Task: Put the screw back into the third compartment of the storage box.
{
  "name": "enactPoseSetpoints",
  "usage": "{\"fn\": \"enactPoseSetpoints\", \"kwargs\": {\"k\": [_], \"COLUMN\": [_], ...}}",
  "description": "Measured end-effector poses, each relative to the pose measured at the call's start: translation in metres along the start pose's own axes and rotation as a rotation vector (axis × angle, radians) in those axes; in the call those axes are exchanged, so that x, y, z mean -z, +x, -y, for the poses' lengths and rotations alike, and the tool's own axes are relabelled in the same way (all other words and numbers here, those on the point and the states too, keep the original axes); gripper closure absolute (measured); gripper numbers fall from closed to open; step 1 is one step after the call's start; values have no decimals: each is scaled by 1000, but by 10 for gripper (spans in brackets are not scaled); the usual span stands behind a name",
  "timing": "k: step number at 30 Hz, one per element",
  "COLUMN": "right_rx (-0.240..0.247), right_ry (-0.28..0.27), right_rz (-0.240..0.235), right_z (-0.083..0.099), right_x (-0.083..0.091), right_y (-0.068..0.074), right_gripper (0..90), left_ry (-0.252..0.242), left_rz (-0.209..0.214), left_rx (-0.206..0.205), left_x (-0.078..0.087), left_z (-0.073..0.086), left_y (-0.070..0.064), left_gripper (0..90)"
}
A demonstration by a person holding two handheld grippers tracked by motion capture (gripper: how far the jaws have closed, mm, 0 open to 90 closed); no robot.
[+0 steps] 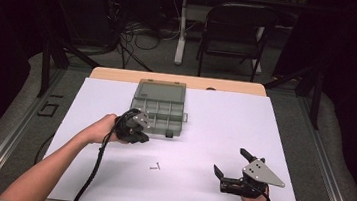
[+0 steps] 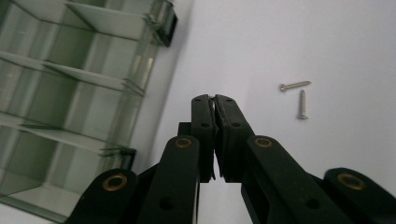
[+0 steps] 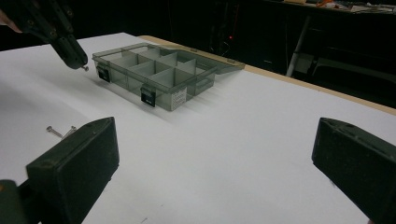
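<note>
The right gripper [image 1: 227,165] rests low on the bench [image 1: 213,134], nearer the person than the organizer box [image 1: 158,113] and well off to its right. Its jaws stand wide apart with nothing between them, so it looks parked and waiting rather than working.

Two loose screws [image 1: 155,167] lie on the white surface in front of the box, between it and the person, touching or almost touching at one end and forming a loose angle. They seem to be what is left to sort.

The left gripper [image 1: 138,137] hovers just at the box's front-left corner, tilted down toward the bench. Its jaws are pressed nearly together, and a small screw [image 3: 84,68] is pinched at the very tip; in the left gripper view a sliver of metal shows between the closed pads [image 2: 205,116]. The grip at the extreme tip likely keeps the screw free to drop cleanly once the jaws part.

The box sits open with its lid [image 1: 161,89] folded flat away from the person, and its latches [image 3: 148,96] face the grippers. The divided compartments appear empty from here. The held screw is beside the front wall, not yet over any compartment, so the carry to a cell seems unfinished.
</note>
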State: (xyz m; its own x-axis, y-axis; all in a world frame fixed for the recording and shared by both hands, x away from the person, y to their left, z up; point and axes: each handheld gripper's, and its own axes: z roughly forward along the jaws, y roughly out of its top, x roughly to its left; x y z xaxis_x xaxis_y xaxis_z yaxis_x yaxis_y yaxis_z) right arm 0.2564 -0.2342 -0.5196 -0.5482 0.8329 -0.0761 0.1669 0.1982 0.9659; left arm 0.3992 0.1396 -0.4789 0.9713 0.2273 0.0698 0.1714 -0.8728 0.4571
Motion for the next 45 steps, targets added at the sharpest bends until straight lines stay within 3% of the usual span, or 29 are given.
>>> {"fn": "enactPoseSetpoints", "kwargs": {"k": [7,24,36,45], "right_rx": [2,-2,-1,2], "right_ry": [-2,-1,2,4], "right_rz": [-1,-5,-9,-10], "right_z": [0,0,0,1], "right_x": [0,-1,-1,-1], "right_y": [0,0,1,1], "right_gripper": [1,1,1,1], "left_ry": [-17,-48,-55,-30], "left_rz": [-32,-108,-139,-165], "left_rx": [18,68,120,138], "left_x": [8,21,6,-12], "left_z": [-5,-33,-51,-60], "left_y": [11,52,77,84], "left_gripper": [869,869,868,868]}}
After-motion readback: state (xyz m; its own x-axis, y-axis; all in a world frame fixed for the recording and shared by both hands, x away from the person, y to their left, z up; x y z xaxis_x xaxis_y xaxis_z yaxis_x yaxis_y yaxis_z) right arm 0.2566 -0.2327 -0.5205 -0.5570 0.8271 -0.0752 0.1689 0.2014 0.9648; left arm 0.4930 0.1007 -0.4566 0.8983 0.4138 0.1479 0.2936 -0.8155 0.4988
